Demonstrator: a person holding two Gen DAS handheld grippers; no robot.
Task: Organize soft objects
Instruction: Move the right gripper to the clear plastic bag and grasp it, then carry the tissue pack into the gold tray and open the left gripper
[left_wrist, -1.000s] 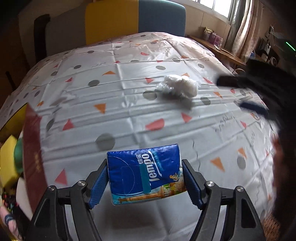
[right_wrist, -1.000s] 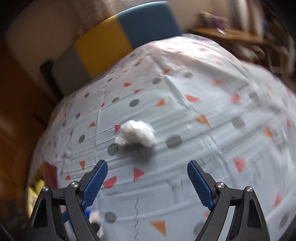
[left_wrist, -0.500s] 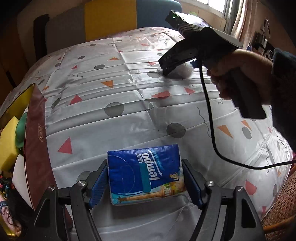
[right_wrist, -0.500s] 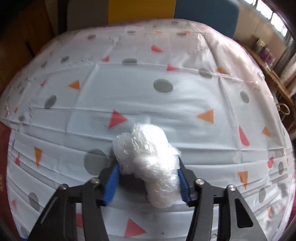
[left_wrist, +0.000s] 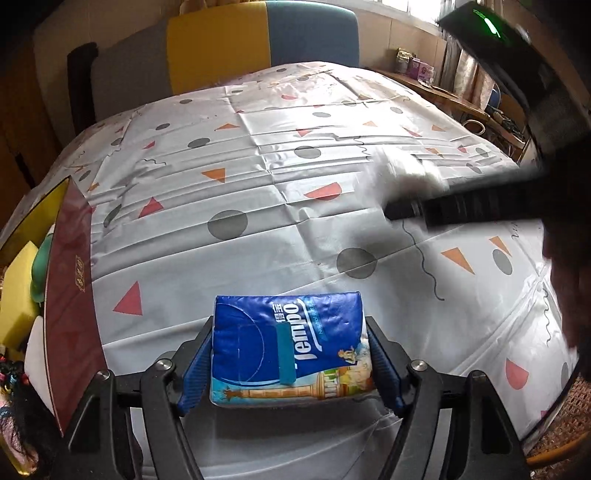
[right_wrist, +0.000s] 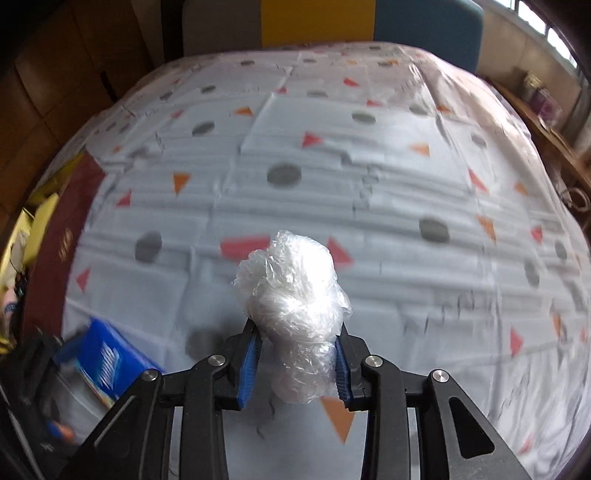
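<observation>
The left gripper (left_wrist: 290, 363) pinches a blue tissue pack (left_wrist: 290, 349) between its blue pads above the near edge of the patterned tablecloth (left_wrist: 280, 206). The right gripper (right_wrist: 295, 360) clamps a crumpled clear plastic wad (right_wrist: 293, 295), apparently lifted off the cloth. A dark red box (left_wrist: 70, 295) sits at the left.

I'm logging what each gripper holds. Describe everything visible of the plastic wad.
The plastic wad is a crumpled ball of thin, clear, glossy film, whitish where it bunches. It sits upright between the blue pads of the right gripper, which squeeze its lower half; its top bulges above them, over the tablecloth.
</observation>
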